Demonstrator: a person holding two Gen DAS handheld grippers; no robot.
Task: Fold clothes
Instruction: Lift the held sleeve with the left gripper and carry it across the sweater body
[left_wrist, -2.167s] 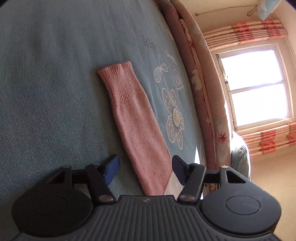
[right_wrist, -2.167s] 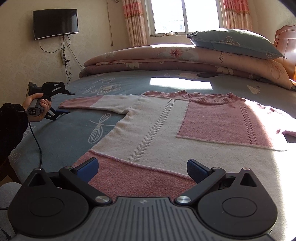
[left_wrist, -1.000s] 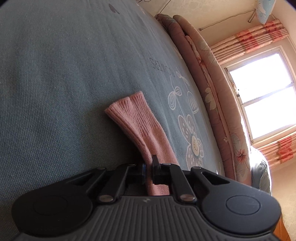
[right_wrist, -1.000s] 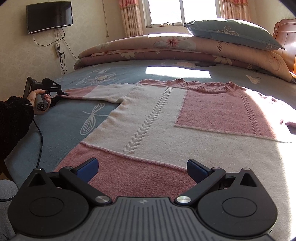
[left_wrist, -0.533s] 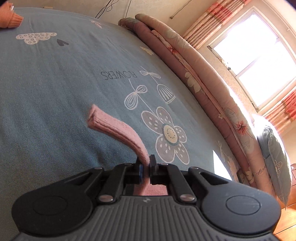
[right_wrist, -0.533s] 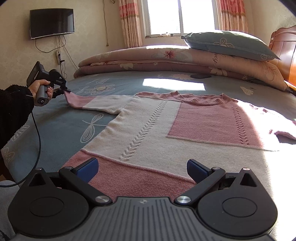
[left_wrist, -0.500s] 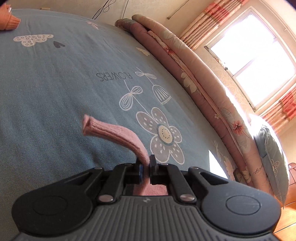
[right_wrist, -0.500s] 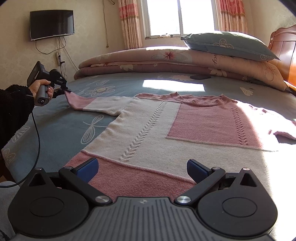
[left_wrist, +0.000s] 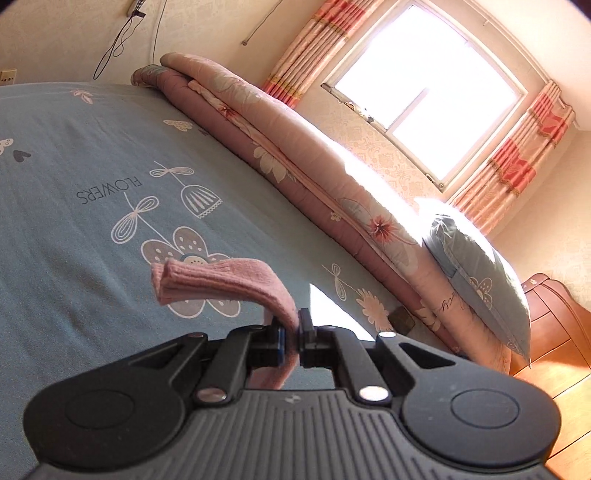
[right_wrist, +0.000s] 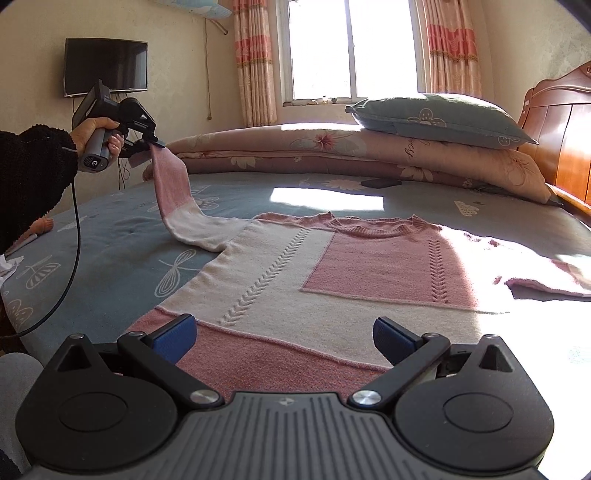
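A pink and cream knitted sweater (right_wrist: 332, 280) lies flat on the blue bedspread (right_wrist: 122, 258). My left gripper (left_wrist: 291, 332) is shut on the sweater's pink sleeve (left_wrist: 229, 282), whose cuff flops forward past the jaws. In the right wrist view that left gripper (right_wrist: 157, 144) is held high by a hand in a black sleeve, and the sleeve (right_wrist: 173, 192) hangs from it down to the shoulder. My right gripper (right_wrist: 282, 334) is open just above the sweater's pink hem, with nothing between its blue pads. The other sleeve (right_wrist: 546, 280) lies out to the right.
Folded floral quilts (right_wrist: 332, 147) and a blue pillow (right_wrist: 436, 116) are stacked along the far side of the bed under the window. A wooden headboard (right_wrist: 561, 122) stands at right. A dark phone (right_wrist: 380, 182) lies by the quilts. A cable (right_wrist: 70, 258) hangs from the left gripper.
The left gripper has risen well off the bed with the sleeve pinched in it, so the sleeve now hangs in the air. The right gripper stayed open and drifted a little.
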